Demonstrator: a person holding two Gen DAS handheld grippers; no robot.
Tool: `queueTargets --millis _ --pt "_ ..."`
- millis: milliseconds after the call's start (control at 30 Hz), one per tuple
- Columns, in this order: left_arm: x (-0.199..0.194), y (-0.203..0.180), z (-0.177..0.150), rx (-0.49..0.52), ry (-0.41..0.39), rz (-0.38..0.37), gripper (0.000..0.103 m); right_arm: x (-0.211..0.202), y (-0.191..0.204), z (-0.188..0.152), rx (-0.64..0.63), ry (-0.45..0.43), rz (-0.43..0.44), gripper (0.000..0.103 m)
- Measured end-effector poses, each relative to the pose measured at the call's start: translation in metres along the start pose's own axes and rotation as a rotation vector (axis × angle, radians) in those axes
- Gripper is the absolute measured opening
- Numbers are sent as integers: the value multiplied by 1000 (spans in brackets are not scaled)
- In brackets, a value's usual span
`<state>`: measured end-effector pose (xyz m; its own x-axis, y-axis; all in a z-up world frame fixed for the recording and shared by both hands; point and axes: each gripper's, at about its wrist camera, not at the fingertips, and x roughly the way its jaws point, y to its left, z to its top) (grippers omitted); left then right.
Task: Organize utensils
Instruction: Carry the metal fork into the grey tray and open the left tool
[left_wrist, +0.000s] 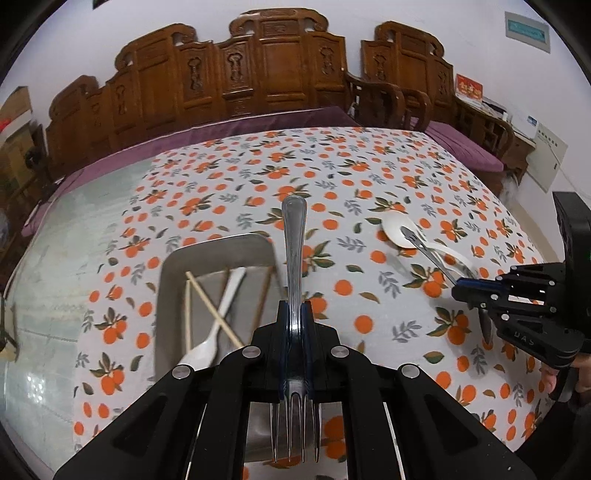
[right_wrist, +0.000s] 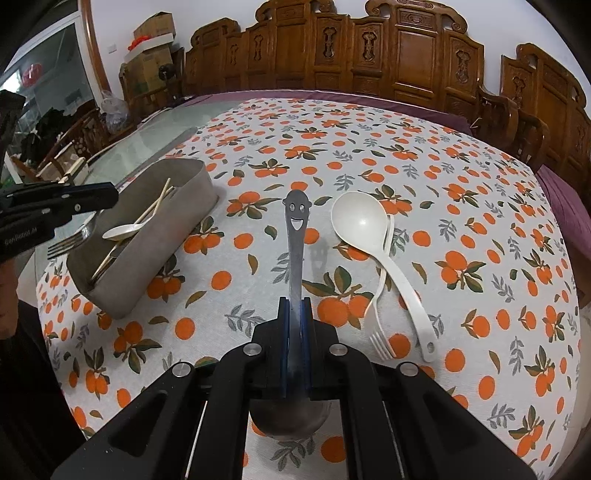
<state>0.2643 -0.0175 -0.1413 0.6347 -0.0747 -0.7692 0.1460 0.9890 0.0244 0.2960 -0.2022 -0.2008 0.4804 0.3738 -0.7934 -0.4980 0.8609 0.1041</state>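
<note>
My left gripper (left_wrist: 294, 325) clamps a metal fork (left_wrist: 294, 258) beside the tray (left_wrist: 173, 280); my right gripper (right_wrist: 294, 317) pinches a smiley spoon (right_wrist: 295, 240). I should lower each flat, lengthwise, clear of the chopsticks (left_wrist: 207, 314).

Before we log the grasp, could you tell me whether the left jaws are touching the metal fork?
Touching. In the left wrist view, the left gripper is shut on the metal fork, jaws pressed against both sides of its handle.

One metal tray (right_wrist: 177, 221), two metal forks (left_wrist: 294, 266), two white spoons (right_wrist: 360, 223), one metal spoon (right_wrist: 295, 258), one white fork (right_wrist: 380, 325), two chopsticks (left_wrist: 212, 314).
</note>
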Motion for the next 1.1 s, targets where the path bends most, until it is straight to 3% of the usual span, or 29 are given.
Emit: queueTargets --millis 533,1000,1100 --pt "36 57 -20 -84 75 47 6 15 19 0 -26 29 2 7" --pt "60 64 -33 -118 131 6 6 7 47 3 -48 -3 48 7" --pt "56 63 -32 -109 112 4 7 4 55 5 -57 -11 58 7"
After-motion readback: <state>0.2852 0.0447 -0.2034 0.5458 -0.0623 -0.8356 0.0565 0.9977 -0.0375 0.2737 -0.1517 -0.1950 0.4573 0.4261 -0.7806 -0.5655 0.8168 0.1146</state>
